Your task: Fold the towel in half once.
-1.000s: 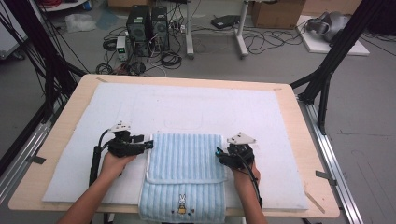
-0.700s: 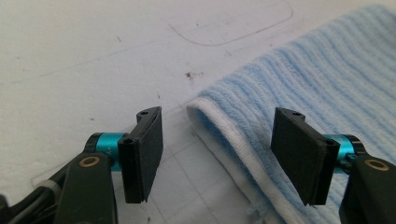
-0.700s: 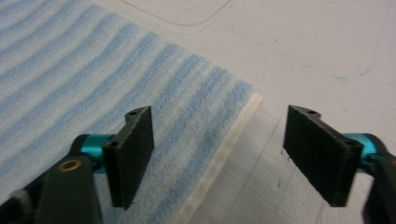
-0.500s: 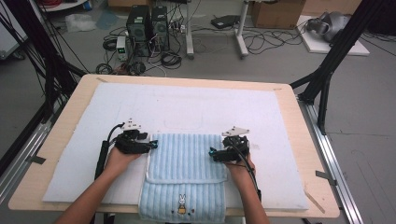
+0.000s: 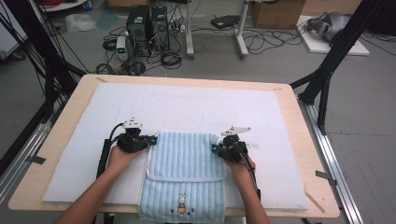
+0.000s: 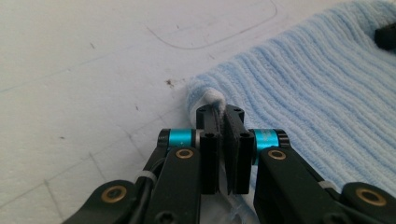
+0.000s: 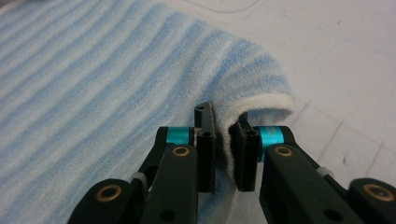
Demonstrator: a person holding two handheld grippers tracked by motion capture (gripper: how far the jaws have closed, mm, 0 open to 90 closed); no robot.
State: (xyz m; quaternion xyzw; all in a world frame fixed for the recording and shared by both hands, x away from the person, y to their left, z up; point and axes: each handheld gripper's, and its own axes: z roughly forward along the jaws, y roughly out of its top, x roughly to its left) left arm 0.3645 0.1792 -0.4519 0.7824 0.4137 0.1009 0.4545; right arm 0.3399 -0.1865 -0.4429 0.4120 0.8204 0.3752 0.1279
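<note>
A light blue ribbed towel (image 5: 184, 158) with a small bunny (image 5: 181, 201) lies folded on the white pad, its near end hanging over the table's front edge. My left gripper (image 5: 152, 138) sits at the towel's far left corner. In the left gripper view my left gripper (image 6: 220, 112) has just closed and pinches the white-edged hem of the towel (image 6: 317, 84). My right gripper (image 5: 215, 148) is at the far right corner. Its jaws have just closed too, and my right gripper (image 7: 223, 119) clamps the raised hem of the towel (image 7: 116, 79).
The white pad (image 5: 210, 102) covers most of the wooden table (image 5: 70, 116), with bare pad beyond and beside the towel. Black frame posts stand at both far corners. Computers and cables lie on the floor behind the table.
Both pairs of jaws have closed onto the towel's far corners. The right gripper edged a little inward toward the towel; the left hand hardly shifted.
</note>
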